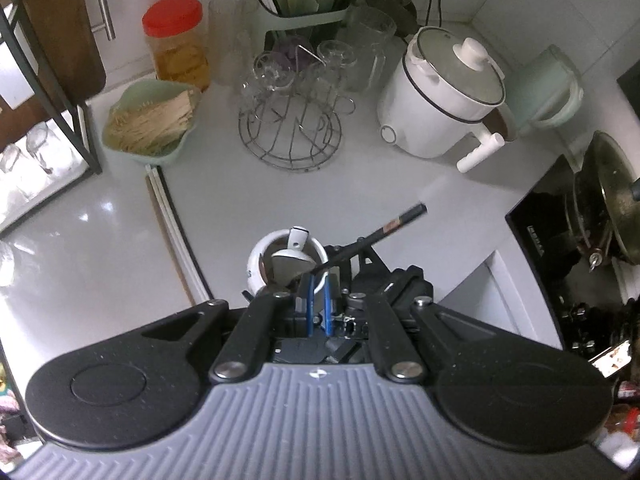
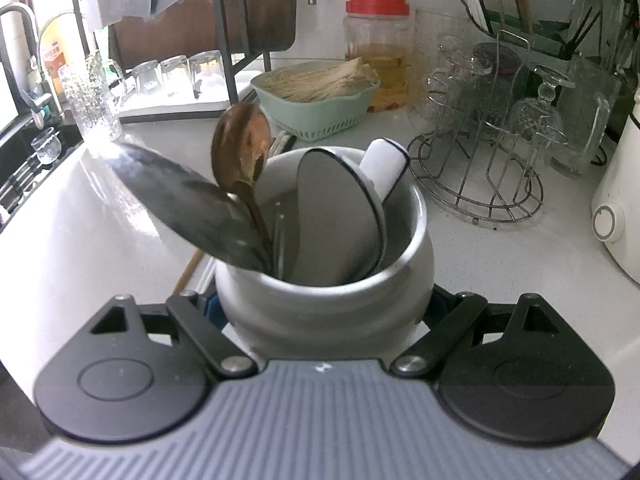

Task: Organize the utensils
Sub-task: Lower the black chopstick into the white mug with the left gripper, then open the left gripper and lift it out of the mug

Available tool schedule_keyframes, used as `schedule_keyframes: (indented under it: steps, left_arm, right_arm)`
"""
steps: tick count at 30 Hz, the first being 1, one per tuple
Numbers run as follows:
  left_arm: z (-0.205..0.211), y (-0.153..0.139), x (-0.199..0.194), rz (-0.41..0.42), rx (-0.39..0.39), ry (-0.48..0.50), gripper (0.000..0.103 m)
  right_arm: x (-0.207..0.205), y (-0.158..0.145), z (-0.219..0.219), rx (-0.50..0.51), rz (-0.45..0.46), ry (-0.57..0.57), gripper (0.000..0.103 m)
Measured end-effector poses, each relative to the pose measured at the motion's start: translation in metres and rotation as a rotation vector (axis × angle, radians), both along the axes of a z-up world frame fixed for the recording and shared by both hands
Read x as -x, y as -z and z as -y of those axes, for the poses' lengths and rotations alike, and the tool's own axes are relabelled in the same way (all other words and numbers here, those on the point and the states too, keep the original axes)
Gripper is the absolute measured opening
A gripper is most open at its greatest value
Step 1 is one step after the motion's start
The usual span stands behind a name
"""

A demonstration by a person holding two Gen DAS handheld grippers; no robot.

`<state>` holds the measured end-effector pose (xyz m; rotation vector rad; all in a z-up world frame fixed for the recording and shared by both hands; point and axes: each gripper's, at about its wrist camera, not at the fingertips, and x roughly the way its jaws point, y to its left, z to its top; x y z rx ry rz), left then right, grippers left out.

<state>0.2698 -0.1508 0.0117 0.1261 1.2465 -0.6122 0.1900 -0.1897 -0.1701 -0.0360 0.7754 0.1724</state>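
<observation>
A white ceramic jar (image 2: 320, 300) stands on the counter, and my right gripper (image 2: 324, 308) is shut on its belly, a blue pad showing at each side. Inside lean a metal spoon (image 2: 180, 200), a wooden spoon (image 2: 240, 144) and a white ceramic spoon (image 2: 340, 216) with a dark rim. In the left wrist view the jar (image 1: 260, 264) sits just beyond my left gripper (image 1: 316, 280). That gripper is shut on the lower end of a black chopstick (image 1: 384, 232), which slants up to the right over the jar's rim. The right gripper's body (image 1: 392, 280) shows beside the jar.
At the back stand a green basket (image 1: 116, 148) of thin sticks, a red-lidded jar (image 1: 176, 44), a wire rack (image 1: 292, 120) with glasses, a white electric pot (image 1: 436, 96) and a utensil drainer (image 1: 304, 12). A stove with a pan (image 1: 608, 200) is at right, pale chopsticks (image 1: 168, 208) lie left.
</observation>
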Motion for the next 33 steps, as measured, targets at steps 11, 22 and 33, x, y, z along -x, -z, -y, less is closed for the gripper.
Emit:
schedule_keyframes:
  steps: [11,22,33]
  left_arm:
    - [-0.015,0.007,-0.003,0.019,0.049,-0.064,0.014]
    - [-0.053,0.04,-0.011,0.039,0.123,-0.201,0.019]
    - [-0.09,0.094,-0.045,0.112,0.104,-0.318,0.019]
  right_arm:
    - [0.001,0.0,0.001,-0.009,0.008,-0.008,0.092]
    - [0.002,0.001,0.004,-0.01,0.02,-0.031,0.092]
    - [-0.011,0.001,0.006,-0.006,0.015,0.003,0.092]
